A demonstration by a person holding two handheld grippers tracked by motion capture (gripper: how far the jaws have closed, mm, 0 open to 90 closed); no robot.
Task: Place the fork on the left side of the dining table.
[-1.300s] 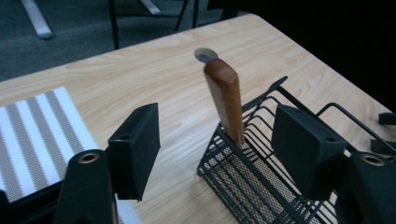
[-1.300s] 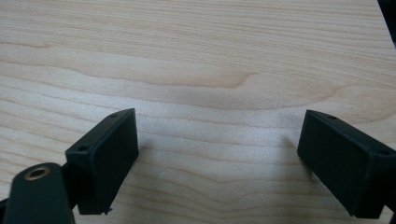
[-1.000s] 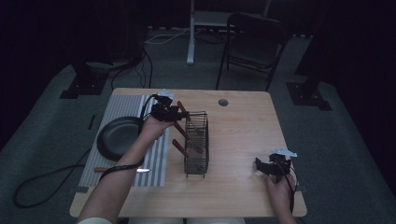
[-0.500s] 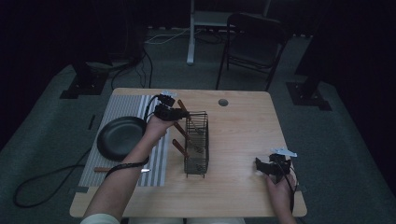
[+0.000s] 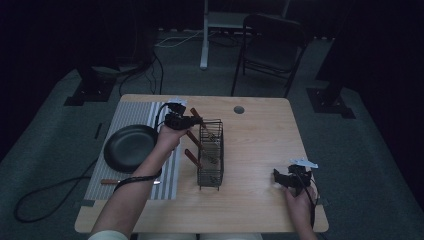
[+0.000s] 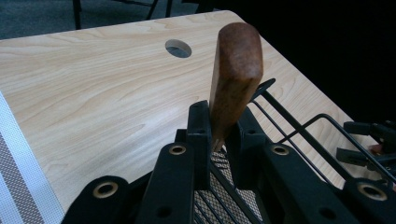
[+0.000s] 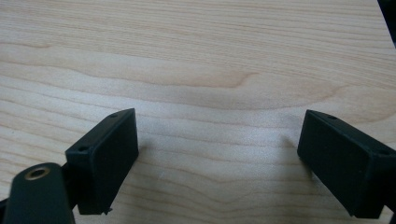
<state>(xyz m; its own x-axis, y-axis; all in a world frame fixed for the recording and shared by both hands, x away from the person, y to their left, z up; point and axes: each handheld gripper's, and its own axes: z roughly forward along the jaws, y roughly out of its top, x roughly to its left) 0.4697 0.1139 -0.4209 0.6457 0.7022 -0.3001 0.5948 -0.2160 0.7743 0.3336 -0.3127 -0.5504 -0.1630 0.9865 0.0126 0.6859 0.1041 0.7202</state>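
Observation:
My left gripper is at the far end of a black wire basket in the middle of the table. Its jaws have just been closing, and they are now shut on a brown wooden handle. In the left gripper view my left gripper pinches the handle near its lower part. The handle stands up from the basket's wire and leans slightly right. Two more wooden handles stick out of the basket's left side. My right gripper rests near the table's front right, and in its own view my right gripper is open over bare wood.
A black pan lies on a striped mat at the table's left. A wooden-handled utensil lies on the mat's near end. The tabletop has a round hole at the back. A chair stands behind the table.

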